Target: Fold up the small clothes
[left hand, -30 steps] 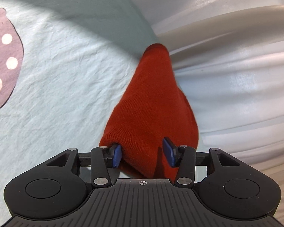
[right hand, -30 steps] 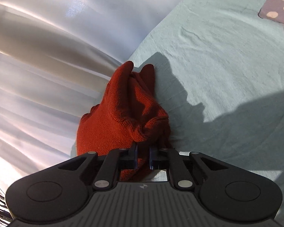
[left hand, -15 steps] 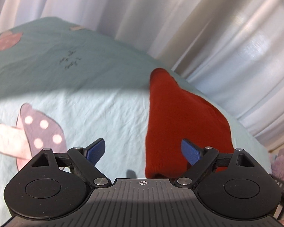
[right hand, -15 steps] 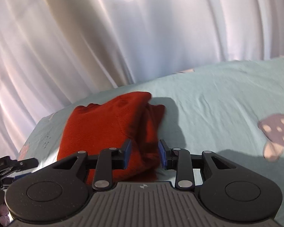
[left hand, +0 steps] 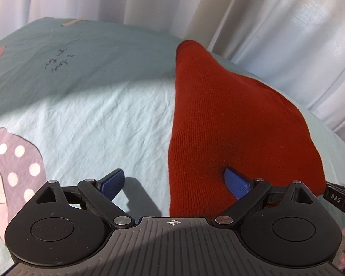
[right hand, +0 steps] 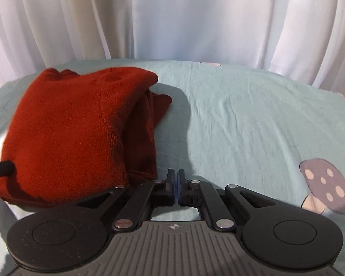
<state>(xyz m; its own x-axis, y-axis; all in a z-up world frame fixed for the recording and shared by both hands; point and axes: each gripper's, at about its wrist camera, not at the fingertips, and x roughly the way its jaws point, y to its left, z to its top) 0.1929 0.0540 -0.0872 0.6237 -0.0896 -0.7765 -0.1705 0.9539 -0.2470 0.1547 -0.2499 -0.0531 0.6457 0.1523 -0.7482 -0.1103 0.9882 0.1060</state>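
White curtains (right hand: 172,18) back the pale green bedsheet (right hand: 241,115). The folded red sweater (left hand: 230,119) stretches away under the left gripper (left hand: 174,184), whose jaws are opening, clamping nothing. The right gripper (right hand: 177,184), pinched together empty, sits just right of it.

Curtain (right hand: 172,18): white, hanging in long vertical folds behind the bed, glossy where light strikes it.
Sheet (right hand: 241,115): pale mint, lightly wrinkled, spread over the whole bed surface.
Mushroom print (right hand: 324,184): grey-purple cap with white dots, pale stem; a second one (left hand: 18,165) in the left view.
Script (left hand: 58,61): dark handwriting printed on the sheet.
Light: bright on the near sheet, with a shaded band farther back.
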